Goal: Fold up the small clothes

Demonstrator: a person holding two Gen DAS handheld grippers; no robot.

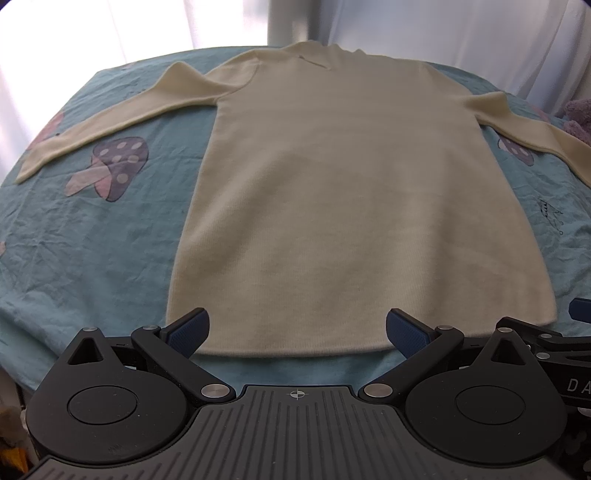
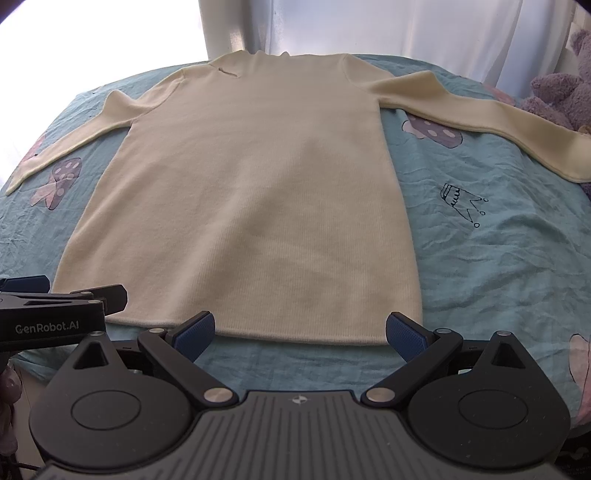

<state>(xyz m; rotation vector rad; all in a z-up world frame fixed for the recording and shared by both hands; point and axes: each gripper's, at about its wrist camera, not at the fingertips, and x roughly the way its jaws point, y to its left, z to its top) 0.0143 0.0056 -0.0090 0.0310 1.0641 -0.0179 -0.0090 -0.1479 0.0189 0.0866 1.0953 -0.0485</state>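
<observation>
A cream long-sleeved knit sweater (image 1: 295,177) (image 2: 251,184) lies flat on a teal sheet, collar at the far side, both sleeves spread outward. Its hem runs along the near edge. My left gripper (image 1: 297,332) hovers at the hem, open, its blue-padded fingers wide apart and nothing between them. My right gripper (image 2: 299,332) is also open at the hem, further right. In the left wrist view the right gripper's body (image 1: 561,343) shows at the right edge. The right wrist view catches the left gripper (image 2: 55,306) at its left edge.
The teal sheet (image 1: 92,240) (image 2: 498,258) carries mushroom and crown prints and covers a bed or table. A purple plush toy (image 2: 565,88) sits at the far right, touching the right sleeve. White curtains (image 2: 332,26) hang behind the far edge.
</observation>
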